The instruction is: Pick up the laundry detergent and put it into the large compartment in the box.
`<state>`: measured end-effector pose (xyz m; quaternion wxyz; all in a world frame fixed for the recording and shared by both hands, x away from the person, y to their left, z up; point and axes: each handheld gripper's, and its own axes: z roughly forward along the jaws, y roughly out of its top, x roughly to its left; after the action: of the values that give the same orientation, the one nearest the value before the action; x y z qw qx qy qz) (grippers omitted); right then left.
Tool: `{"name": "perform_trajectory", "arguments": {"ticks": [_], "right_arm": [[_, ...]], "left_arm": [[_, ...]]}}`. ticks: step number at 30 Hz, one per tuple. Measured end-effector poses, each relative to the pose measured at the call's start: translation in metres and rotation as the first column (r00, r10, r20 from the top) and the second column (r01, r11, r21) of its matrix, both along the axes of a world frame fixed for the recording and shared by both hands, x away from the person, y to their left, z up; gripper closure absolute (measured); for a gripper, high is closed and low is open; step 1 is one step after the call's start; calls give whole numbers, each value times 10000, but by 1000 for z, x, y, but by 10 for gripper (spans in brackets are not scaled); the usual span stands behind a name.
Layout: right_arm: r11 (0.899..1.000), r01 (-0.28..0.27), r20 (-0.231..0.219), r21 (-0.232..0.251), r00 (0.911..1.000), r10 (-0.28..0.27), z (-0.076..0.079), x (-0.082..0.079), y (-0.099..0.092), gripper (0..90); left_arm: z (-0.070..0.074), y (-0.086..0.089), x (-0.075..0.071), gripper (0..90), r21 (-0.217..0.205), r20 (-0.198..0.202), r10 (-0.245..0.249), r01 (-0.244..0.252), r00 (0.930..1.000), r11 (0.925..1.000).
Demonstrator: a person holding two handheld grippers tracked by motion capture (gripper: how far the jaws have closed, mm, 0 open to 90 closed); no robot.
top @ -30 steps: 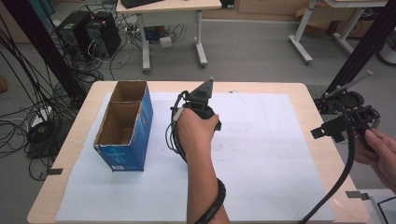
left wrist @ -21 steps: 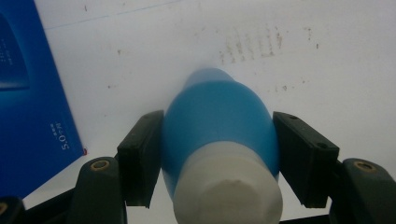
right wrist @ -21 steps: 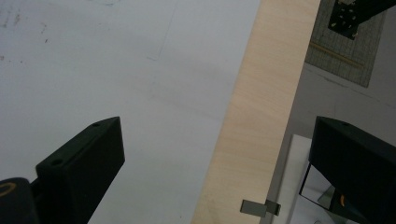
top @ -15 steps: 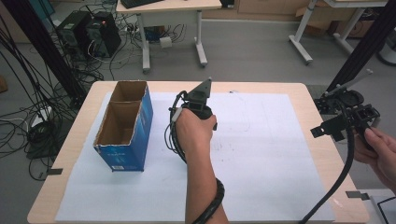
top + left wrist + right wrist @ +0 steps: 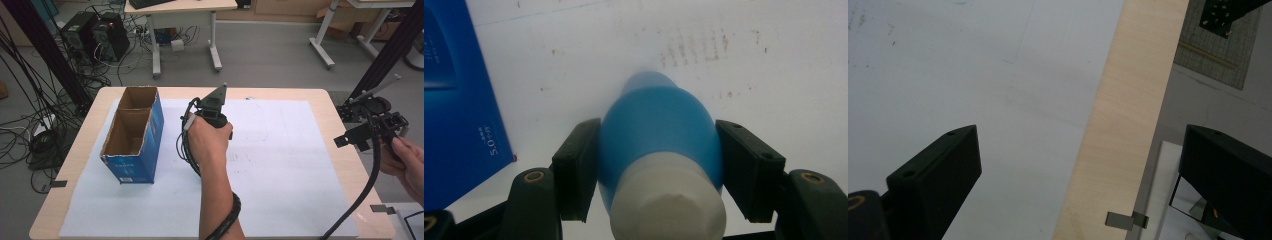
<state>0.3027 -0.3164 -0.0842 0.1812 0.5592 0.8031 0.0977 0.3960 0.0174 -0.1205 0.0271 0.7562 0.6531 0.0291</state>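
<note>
Beside the blue box, left tongs just clenched on a blue bottle with white end, box compartments bare, right tongs released.

The one marking that can be read is "5.0", in small white print with unreadable characters above it, on the blue side of the cardboard box, seen in the left gripper view. In the high view, white print low on the box's blue side near the bench's left edge is too small to read.
</note>
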Motion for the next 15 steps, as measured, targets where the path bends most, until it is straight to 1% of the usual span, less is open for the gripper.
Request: {"name": "perform_trajectory", "arguments": {"ticks": [2, 4, 5, 11, 15], "right_arm": [[10000, 17, -4, -13, 10000, -17, 0, 0, 0, 35], [10000, 10, 11, -55, 10000, -10, 0, 0, 0, 35], [10000, 32, 12, -69, 10000, -31, 1, -1, 1, 35], [9999, 81, 9, -84, 10000, -81, 0, -1, 0, 35], [9998, 160, 1, -100, 9999, -160, 0, 0, 0, 35]], "left_arm": [[0, 0, 0, 380, 3, 4, 3, -3, 10000, 10000], [0, -1, 0, 381, -11, -42, 243, -243, 9997, 9997], [0, 0, 1, 381, 10, -66, 288, -288, 9996, 9996], [1, 0, -1, 382, -38, 4, 313, -313, 9995, 9995], [1, 1, -3, 383, -87, -22, 265, -266, 9996, 9996]]}}
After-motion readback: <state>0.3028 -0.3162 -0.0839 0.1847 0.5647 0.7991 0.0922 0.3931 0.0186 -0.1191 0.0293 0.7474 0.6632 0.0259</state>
